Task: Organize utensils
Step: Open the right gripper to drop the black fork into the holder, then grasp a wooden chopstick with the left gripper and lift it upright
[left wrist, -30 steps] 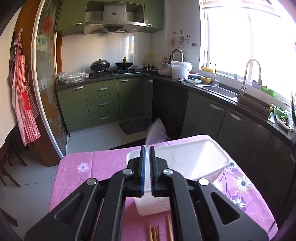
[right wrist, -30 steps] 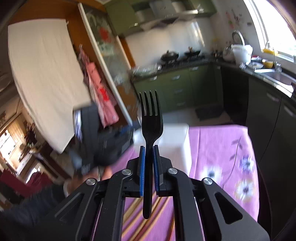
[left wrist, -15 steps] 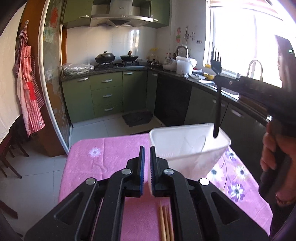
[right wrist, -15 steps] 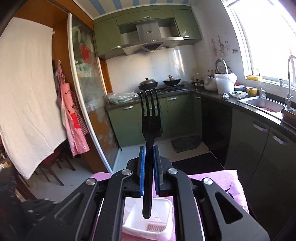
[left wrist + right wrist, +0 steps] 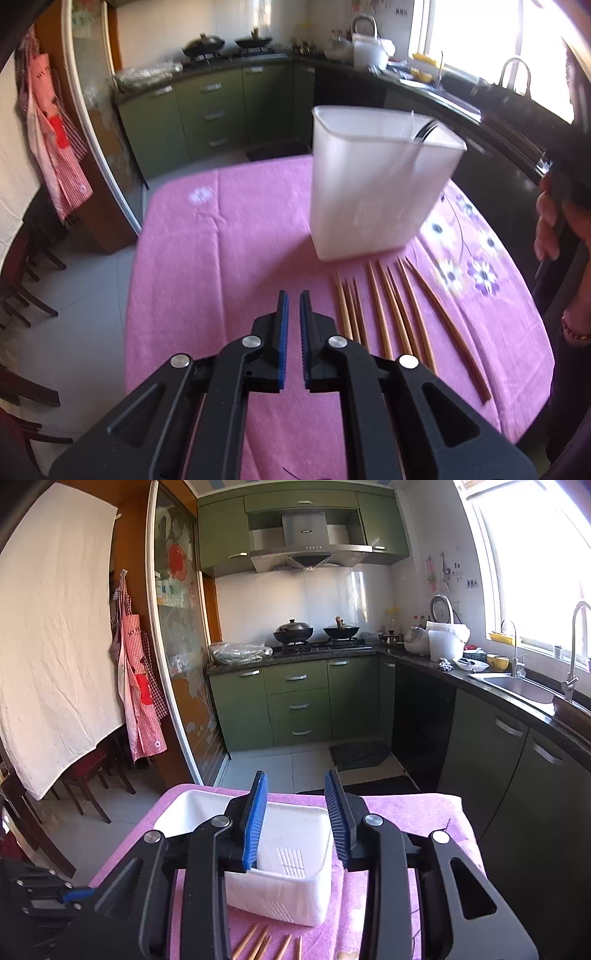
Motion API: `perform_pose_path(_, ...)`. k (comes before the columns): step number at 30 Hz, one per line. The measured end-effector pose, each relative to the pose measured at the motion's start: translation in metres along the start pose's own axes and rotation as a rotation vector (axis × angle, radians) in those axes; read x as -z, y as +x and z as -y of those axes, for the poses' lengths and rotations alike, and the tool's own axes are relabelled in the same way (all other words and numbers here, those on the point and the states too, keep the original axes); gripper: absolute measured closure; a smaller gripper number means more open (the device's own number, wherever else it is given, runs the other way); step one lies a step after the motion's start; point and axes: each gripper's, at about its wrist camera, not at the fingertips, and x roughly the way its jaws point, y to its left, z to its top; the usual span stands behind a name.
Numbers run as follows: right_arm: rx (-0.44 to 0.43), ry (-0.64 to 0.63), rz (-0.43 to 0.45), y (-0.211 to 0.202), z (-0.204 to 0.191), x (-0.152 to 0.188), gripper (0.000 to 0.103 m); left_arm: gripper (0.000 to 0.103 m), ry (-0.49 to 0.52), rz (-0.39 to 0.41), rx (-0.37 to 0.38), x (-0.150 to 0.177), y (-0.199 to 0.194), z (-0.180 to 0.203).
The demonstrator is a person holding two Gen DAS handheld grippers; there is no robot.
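My right gripper is wide open and empty above the white container. My left gripper is nearly closed and holds nothing, beside the chopsticks.

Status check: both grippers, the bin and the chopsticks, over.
Right gripper open, empty, above white bin. Left gripper nearly shut, empty. Chopsticks loose on pink cloth. Nothing in the way.
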Motion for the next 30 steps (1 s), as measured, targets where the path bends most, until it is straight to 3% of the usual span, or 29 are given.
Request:
perform_pose_path(5, 0.010, 0.027, -0.003, -0.058, 0.012, 0.012, 0.071, 0.097, -0.009, -0.173, 0.072, 0.014, 0.019, 0.012)
perform_pose_path(12, 0.024, 0.043, -0.181, -0.093, 0.038, 0.068, 0.071, 0.097, -0.010, -0.323, 0.102, 0.018, 0.052, 0.029)
perform_pose_path(19, 0.010, 0.082, -0.269, -0.096, 0.054, 0.105, 0.071, 0.097, -0.015, -0.363, 0.096, 0.007, 0.076, 0.043)
perform_pose_path(30, -0.001, 0.106, -0.314, -0.090, 0.062, 0.117, 0.070, 0.097, -0.010, -0.424, 0.038, -0.002, 0.106, 0.053)
